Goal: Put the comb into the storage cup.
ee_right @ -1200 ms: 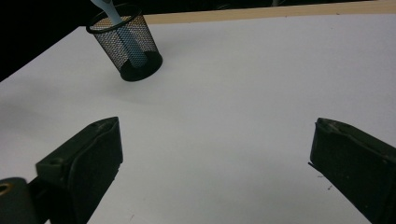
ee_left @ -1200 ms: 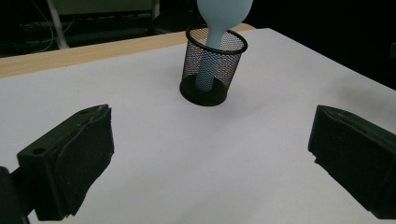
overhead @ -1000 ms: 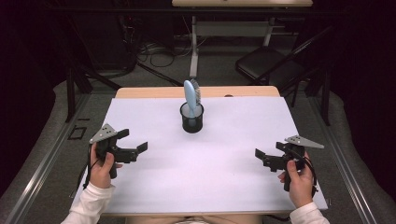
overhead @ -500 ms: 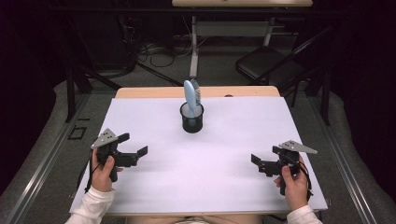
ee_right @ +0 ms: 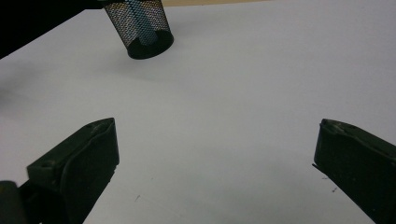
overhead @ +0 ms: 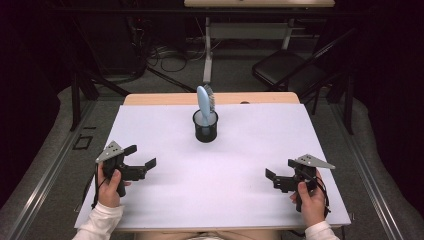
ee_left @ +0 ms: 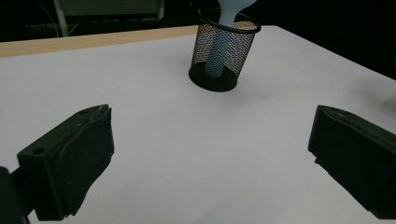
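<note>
The brush (overhead: 204, 102) stands handle-down in the black mesh cup (overhead: 205, 126), its pale blue head leaning out over the rim, and the cup sits upright near the far middle of my bench (overhead: 165, 210), well apart from both my hands. I judge it was put there so that either hand could reach it equally. In my left view the cup (ee_left: 223, 51) lies ahead and a little right of centre; in my right view the cup (ee_right: 140, 27) is up in the left corner, tilted only because my hand is turned. My left tongs (overhead: 140, 159) hover over the near left of the white sheet, spread wide and holding nothing, pointing inward. My right tongs (overhead: 270, 179) hang over the near right, likewise wide apart and empty, aimed back toward the middle. Compared with a second ago, both hands have drawn nearer to me and down the bench, the right more than the left. The cup and brush have not shifted. I take this as a resting stance before any reach.
</note>
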### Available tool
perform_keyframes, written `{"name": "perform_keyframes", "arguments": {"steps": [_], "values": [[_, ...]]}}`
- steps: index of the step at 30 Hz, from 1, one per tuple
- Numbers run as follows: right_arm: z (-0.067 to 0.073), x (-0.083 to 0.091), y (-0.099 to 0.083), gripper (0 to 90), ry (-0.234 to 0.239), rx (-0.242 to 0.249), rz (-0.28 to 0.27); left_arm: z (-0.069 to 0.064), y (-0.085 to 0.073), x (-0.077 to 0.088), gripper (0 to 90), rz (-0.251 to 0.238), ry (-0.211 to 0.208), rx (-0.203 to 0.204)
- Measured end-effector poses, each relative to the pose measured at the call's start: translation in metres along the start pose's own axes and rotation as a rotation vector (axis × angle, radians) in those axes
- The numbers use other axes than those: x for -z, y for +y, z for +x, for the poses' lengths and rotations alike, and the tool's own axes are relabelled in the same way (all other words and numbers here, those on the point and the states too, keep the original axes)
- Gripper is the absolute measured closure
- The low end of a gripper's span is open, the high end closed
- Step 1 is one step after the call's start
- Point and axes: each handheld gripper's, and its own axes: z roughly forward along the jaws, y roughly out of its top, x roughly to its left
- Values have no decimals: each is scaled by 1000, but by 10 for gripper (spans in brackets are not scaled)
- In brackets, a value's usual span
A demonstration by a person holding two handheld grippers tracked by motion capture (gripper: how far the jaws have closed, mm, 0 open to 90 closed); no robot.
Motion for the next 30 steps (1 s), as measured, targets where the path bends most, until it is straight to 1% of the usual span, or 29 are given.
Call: {"name": "perform_keyframes", "arguments": {"steps": [4, 8, 12, 14, 18, 24, 30], "values": [[-1, -1, -2, 0, -3, 5, -1, 1, -2, -1, 4, 0, 10, 4], [-3, -3, -5, 0, -4, -10, 3, 2, -4, -2, 5, 5, 11, 2], [-3, -4, -6, 0, -10, 0, 9, 3, -6, -2, 4, 9, 12, 0], [-3, -4, -6, 0, -12, 0, 4, 3, -7, -3, 4, 5, 13, -3], [-4, -4, -7, 0, -17, -5, -2, 4, -9, -4, 4, 11, 15, -6], [-6, -5, -9, 0, -19, -10, -12, 5, -11, -5, 5, 13, 16, -2], [-7, -4, -9, 0, -30, -5, -9, 6, -12, -6, 5, 19, 19, -4]]}}
